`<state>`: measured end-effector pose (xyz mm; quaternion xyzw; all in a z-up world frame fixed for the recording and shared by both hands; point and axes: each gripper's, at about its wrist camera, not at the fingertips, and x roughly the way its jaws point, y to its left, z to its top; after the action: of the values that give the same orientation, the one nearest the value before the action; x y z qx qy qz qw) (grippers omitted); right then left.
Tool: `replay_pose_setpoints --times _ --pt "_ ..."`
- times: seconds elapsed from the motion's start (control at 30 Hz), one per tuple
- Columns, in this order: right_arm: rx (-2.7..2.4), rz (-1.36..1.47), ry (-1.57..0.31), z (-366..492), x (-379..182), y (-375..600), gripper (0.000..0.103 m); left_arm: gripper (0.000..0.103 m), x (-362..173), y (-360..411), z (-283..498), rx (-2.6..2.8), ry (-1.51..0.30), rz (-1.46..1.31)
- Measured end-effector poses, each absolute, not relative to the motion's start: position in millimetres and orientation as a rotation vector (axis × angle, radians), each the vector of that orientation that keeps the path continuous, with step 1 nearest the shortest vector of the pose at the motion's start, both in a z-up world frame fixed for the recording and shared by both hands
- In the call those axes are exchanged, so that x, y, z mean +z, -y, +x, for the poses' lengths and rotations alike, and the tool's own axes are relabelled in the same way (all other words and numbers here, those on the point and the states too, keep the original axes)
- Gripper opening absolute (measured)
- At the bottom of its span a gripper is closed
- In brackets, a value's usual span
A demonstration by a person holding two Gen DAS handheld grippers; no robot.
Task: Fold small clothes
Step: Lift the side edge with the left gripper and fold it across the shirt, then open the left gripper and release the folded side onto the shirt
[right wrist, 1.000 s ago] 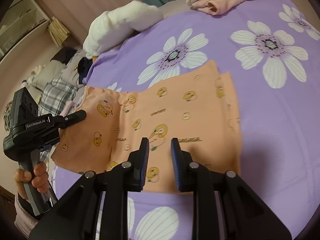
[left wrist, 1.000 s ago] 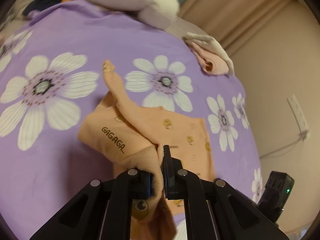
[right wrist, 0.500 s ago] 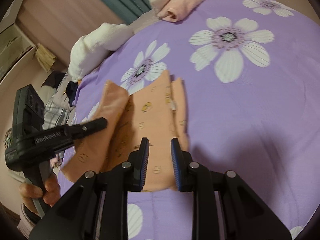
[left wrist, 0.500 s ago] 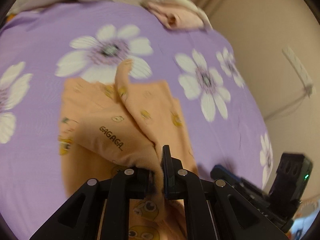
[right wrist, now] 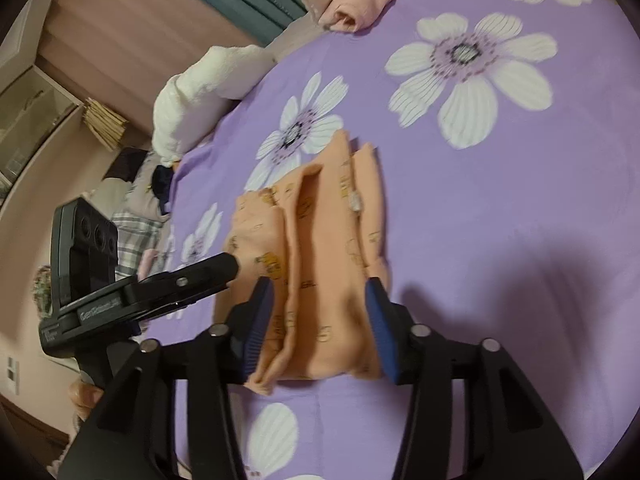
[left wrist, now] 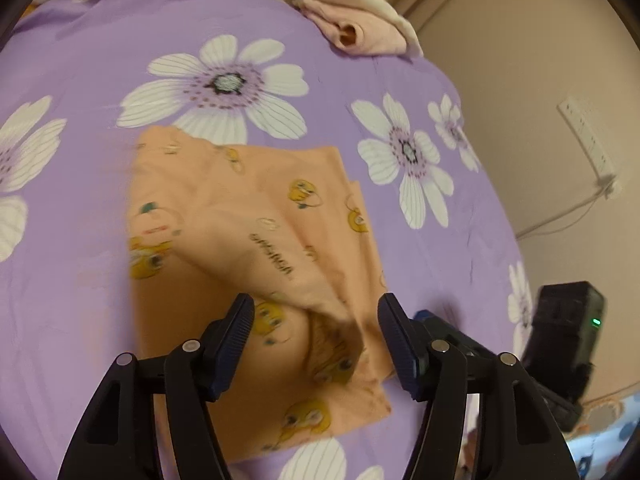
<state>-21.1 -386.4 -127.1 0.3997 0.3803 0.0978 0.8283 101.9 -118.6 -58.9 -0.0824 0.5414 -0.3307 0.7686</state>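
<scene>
Where garment [left wrist: 256, 216] lies, purple floral bedspread [left wrist: 88, 52]

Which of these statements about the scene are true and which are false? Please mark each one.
1. The orange garment lies on a purple flowered bedsheet. True.
2. The left gripper is clamped on the garment. False: its jaws have just been opening and stand apart, and the cloth lies loose between them.
3. A folded pink cloth lies at the far end of the bed. True.
4. The right gripper is fully shut. False: its jaws stand apart, with the folded garment between them.
5. The garment is plain. False: it carries yellow cartoon prints.
</scene>
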Motion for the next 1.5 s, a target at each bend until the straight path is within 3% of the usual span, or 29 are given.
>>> replay_pose_setpoints --times 0.1,0.23,0.4,0.5,0.67,0.8,0.87,0.97,1.5 --pt "0.233 0.872 -0.83 -12.6 -130.3 380.6 0.052 0.063 -59.8 92.4 96.3 -0.697 -1.16 -0.233" --pt "0.247 0.722 -0.83 -1.3 -113.7 360.5 0.064 0.063 -68.6 57.7 86.5 -0.662 -1.164 -0.298" --pt "0.221 0.245 -0.808 22.2 -80.3 305.7 0.07 0.063 -76.6 28.1 71.1 -0.629 -1.169 -0.344" --pt "0.203 0.027 -0.831 40.9 -81.8 273.6 0.071 0.063 -77.3 19.8 67.3 -0.636 -1.171 -0.371" --pt "0.211 -0.038 -0.889 70.6 -100.7 257.5 0.069 0.063 -78.5 11.4 63.7 -0.652 -1.18 -0.4" --pt "0.145 0.182 -0.926 92.7 -109.0 293.9 0.059 0.063 -80.6 9.8 61.0 -0.658 -1.187 -0.404" --pt "0.142 0.502 -0.925 96.5 -116.2 340.3 0.059 0.063 -82.3 8.2 59.2 -0.66 -1.191 -0.403" --pt "0.149 0.73 -0.898 87.3 -124.3 380.4 0.062 0.063 -86.1 6.7 58.8 -0.661 -1.201 -0.407" --pt "0.378 0.859 -0.954 70.4 -141.3 365.3 0.059 0.063 -91.2 0.1 55.0 -0.648 -1.212 -0.417"
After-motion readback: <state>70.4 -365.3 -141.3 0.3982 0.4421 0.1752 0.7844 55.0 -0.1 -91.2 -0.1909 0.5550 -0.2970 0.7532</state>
